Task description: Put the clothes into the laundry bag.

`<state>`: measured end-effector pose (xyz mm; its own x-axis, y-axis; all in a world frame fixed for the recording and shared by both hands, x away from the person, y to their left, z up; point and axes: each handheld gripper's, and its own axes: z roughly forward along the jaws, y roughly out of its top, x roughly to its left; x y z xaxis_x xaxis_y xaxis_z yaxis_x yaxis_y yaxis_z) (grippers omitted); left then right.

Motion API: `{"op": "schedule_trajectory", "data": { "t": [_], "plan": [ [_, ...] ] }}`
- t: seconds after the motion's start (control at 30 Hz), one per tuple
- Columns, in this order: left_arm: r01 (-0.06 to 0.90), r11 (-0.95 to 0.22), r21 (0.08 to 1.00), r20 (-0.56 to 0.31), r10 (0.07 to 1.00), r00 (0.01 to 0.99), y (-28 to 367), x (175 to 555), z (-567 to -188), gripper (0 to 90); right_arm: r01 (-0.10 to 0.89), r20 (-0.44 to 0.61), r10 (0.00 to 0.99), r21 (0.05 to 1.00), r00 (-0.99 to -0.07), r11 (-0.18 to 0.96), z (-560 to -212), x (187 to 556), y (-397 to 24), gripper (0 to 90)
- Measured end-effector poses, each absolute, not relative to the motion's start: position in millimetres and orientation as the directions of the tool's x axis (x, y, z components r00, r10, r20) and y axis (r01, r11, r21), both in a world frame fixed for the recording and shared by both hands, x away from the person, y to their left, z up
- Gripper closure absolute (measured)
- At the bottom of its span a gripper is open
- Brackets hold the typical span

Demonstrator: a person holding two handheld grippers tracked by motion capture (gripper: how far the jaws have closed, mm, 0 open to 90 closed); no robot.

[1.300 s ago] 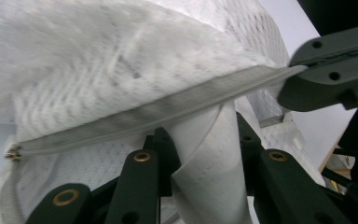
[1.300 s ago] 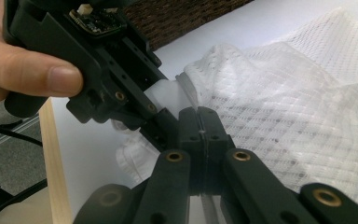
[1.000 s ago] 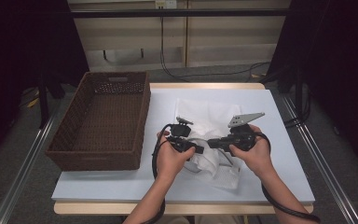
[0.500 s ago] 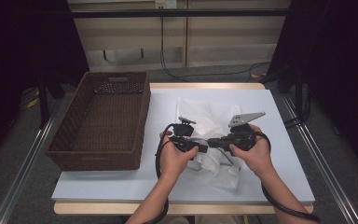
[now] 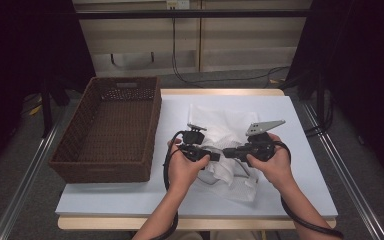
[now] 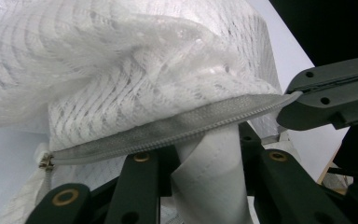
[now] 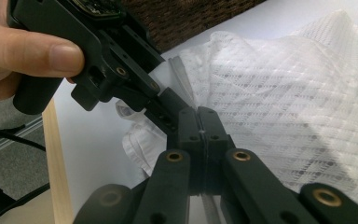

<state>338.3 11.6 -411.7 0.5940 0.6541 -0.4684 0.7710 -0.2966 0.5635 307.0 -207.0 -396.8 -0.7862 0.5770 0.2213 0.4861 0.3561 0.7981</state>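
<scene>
Nearest the person, at the table's [image 5: 130, 200] front edge, both hands meet over a white mesh laundry bag [image 5: 230, 172] that lies crumpled just right of the brown wicker basket [image 5: 112, 132]. The left gripper [image 6: 207, 182] has its jaws partly closed around a rolled white piece of cloth [image 6: 207, 186], pinching it directly beneath the bag's grey zipper [image 6: 168, 133], whose metal pull [image 6: 45, 161] sits at the zipper's far left end in the left gripper view. The right gripper [image 7: 200, 140] has its jaws pressed tight together on the zipper tape at the bag's edge, nose to nose with the left gripper. This looks like feeding the roll in through the bag's mouth while the right gripper holds the opening. The risks from here, as I judge them: the thin tape could slip out of the right jaws if pulled sideways, letting the mouth collapse over the roll; the roll could catch on the zipper teeth or loosen and unroll if the left jaws ease off early; and the two grippers, so close together, could knock each other. Beyond the bag, the basket stands empty.
</scene>
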Motion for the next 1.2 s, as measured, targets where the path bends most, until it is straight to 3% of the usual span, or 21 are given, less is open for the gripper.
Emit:
{"op": "schedule_trajectory", "data": {
  "t": [0.53,0.8,1.03,1.2],
  "plan": [
    [0.761,-0.29,0.58,-0.451,0.663,0.597,-3,343,-426,68.4,0.482,0.213,0.576,0.796,-0.789,0.366,-397,306,-205,90.0],
    [0.735,-0.328,0.594,-0.392,0.68,0.62,-2,345,-434,64.0,0.492,0.217,0.582,0.789,-0.784,0.368,-400,307,-206,90.0],
    [0.734,-0.364,0.574,-0.354,0.698,0.623,1,343,-435,49.4,0.493,0.217,0.583,0.788,-0.783,0.37,-402,308,-206,90.0],
    [0.73,-0.398,0.555,-0.329,0.701,0.632,4,340,-432,34.0,0.5,0.221,0.584,0.782,-0.781,0.373,-404,309,-206,90.0]
  ]
}}
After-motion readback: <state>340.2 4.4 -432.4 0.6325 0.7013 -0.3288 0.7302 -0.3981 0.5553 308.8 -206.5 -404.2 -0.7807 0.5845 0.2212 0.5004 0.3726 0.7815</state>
